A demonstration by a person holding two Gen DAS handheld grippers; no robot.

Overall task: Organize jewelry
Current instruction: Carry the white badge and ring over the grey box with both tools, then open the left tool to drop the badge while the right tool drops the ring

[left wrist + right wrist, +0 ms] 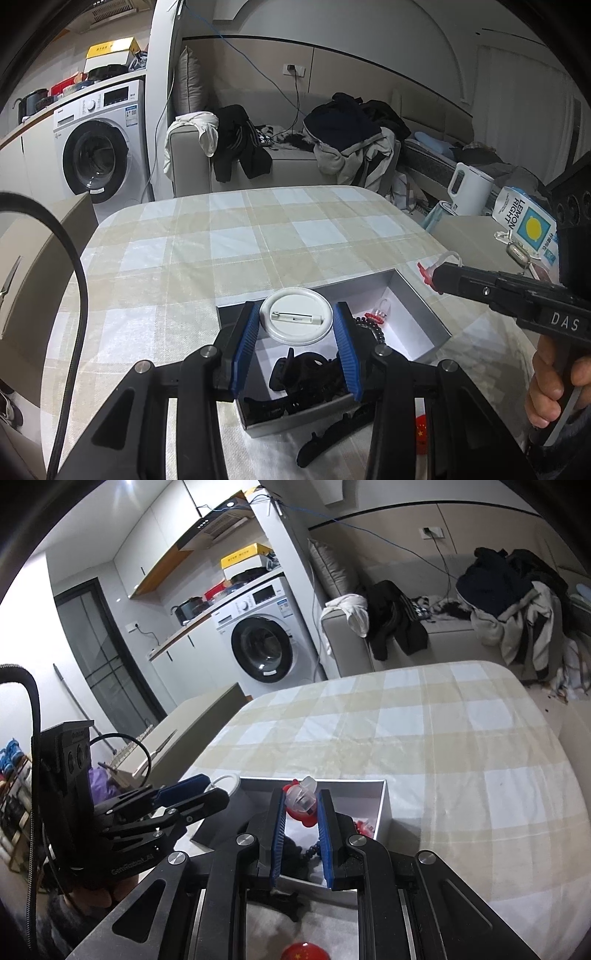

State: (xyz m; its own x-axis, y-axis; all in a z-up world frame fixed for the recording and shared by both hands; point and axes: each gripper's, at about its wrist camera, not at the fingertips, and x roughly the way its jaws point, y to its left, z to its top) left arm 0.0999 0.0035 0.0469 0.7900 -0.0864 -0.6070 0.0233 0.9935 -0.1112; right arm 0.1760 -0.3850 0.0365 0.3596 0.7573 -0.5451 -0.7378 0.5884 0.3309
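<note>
A grey open box (417, 295) with a white inside sits on the checked tablecloth. My left gripper (295, 323) is shut on a white round pin badge (295, 315), back side up, held over the box. My right gripper (301, 803) is shut on a red and clear plastic clip (301, 801) over the box (382, 805); it shows at the right in the left wrist view (432, 275). Inside the box lie a black hair claw (295, 373), dark beads (376, 328) and a red and clear clip (380, 310).
A black hair clip (332, 435) lies on the cloth in front of the box. A red round badge (304, 952) lies near the table's front edge. A side table at the right holds a white kettle (469, 192) and a lemon carton (524, 221). A sofa with clothes stands behind.
</note>
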